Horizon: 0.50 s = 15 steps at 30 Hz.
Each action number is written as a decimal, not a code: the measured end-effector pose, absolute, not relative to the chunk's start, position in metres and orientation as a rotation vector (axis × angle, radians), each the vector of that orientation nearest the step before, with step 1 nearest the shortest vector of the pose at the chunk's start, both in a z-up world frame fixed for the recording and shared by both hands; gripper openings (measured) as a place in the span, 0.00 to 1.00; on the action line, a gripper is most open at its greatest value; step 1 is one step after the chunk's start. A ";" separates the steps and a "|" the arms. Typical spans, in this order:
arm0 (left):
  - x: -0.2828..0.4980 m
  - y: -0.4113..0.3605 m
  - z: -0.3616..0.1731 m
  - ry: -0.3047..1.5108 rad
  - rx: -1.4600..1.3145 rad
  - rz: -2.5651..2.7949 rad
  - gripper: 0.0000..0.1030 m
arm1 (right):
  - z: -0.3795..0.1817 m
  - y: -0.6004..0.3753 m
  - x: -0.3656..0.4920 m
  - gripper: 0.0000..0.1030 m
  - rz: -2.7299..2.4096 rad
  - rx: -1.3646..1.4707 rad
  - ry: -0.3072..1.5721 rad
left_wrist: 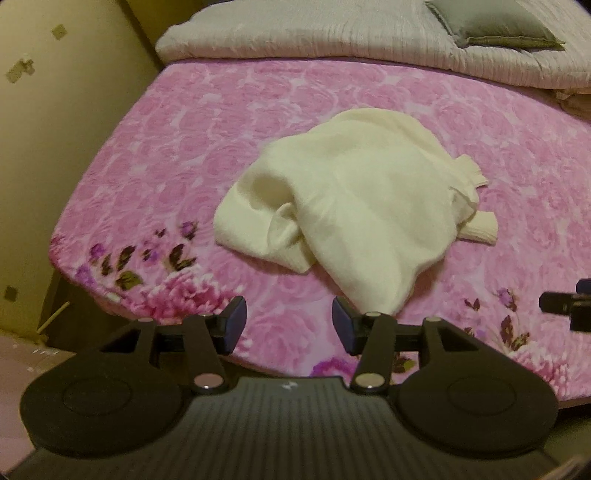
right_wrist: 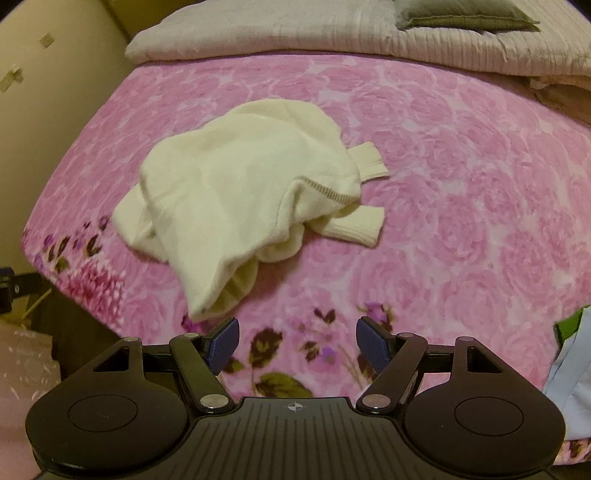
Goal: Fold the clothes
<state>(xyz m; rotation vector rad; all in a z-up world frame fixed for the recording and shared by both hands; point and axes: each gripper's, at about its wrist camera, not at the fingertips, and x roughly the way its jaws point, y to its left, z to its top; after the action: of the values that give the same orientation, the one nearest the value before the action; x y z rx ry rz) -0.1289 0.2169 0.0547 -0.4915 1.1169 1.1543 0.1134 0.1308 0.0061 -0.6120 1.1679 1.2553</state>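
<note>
The left gripper (left_wrist: 289, 321) hangs over the near edge of the bed (left_wrist: 155, 155) with its jaws parted and nothing between them; the blue pads (left_wrist: 234, 325) touch no cloth, though the nearest tip of the cream sweater (left_wrist: 343, 192) lies just beyond the right-hand pad; the jaws are released, gripping nothing. The right gripper (right_wrist: 297, 341) stands wider apart, also released and empty, above the flowered border of the pink blanket (right_wrist: 461, 206); the sweater's lowest corner lies just past its left pad.

The sweater sits crumpled in a heap near the middle of the blanket, toward the near edge, with two ribbed cuffs (right_wrist: 371, 160) poking out on its right side; it is unfolded.

The left wrist view alone shows the floor (left_wrist: 22, 354) beside the bed at lower left, and a dark piece of the other gripper at its right edge; it sees the sweater's rolled left fold with a hollow in it. The right wrist view alone shows a grey stitched seam (right_wrist: 325, 188) across the sweater, a ribbed hem under the lower corner, and green and pale-blue cloth (right_wrist: 569, 369) at the right edge; both views show the pale quilt (left_wrist: 314, 33) and grey pillow (left_wrist: 495, 22) at the head of the bed.
</note>
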 end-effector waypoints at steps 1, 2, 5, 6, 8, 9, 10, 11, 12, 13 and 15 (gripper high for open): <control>-0.132 0.224 0.051 1.112 -0.497 1.136 0.47 | 0.005 0.137 0.114 0.72 1.242 -0.605 1.172; -0.135 0.233 0.045 1.114 -0.507 1.116 0.48 | 0.004 0.142 0.115 0.72 1.229 -0.596 1.176; -0.140 0.251 0.029 1.141 -0.518 1.075 0.48 | 0.002 0.152 0.118 0.72 1.202 -0.558 1.192; -0.141 0.257 0.023 1.156 -0.510 1.061 0.48 | 0.002 0.153 0.119 0.72 1.189 -0.544 1.199; -0.141 0.264 0.014 1.171 -0.492 1.026 0.49 | 0.001 0.153 0.121 0.72 1.164 -0.513 1.211; -0.139 0.267 0.009 1.177 -0.478 0.993 0.49 | 0.000 0.152 0.122 0.72 1.149 -0.498 1.218; -0.135 0.268 0.004 1.184 -0.465 0.964 0.51 | -0.002 0.149 0.125 0.72 1.130 -0.486 1.228; -0.131 0.269 -0.001 1.191 -0.452 0.934 0.52 | -0.004 0.145 0.128 0.72 1.110 -0.473 1.238; -0.125 0.269 -0.007 1.201 -0.434 0.904 0.55 | -0.006 0.142 0.130 0.72 1.091 -0.462 1.248; -0.118 0.267 -0.013 1.203 -0.418 0.883 0.56 | -0.008 0.138 0.134 0.72 1.068 -0.457 1.257; -0.102 0.261 -0.027 1.205 -0.404 0.844 0.57 | -0.014 0.127 0.145 0.72 1.009 -0.450 1.271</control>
<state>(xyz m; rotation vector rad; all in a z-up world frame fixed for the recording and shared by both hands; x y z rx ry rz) -0.1023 0.2614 -0.0268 -0.4038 1.2046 0.8436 0.1450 0.1273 -0.0136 -0.4496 1.2708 1.0088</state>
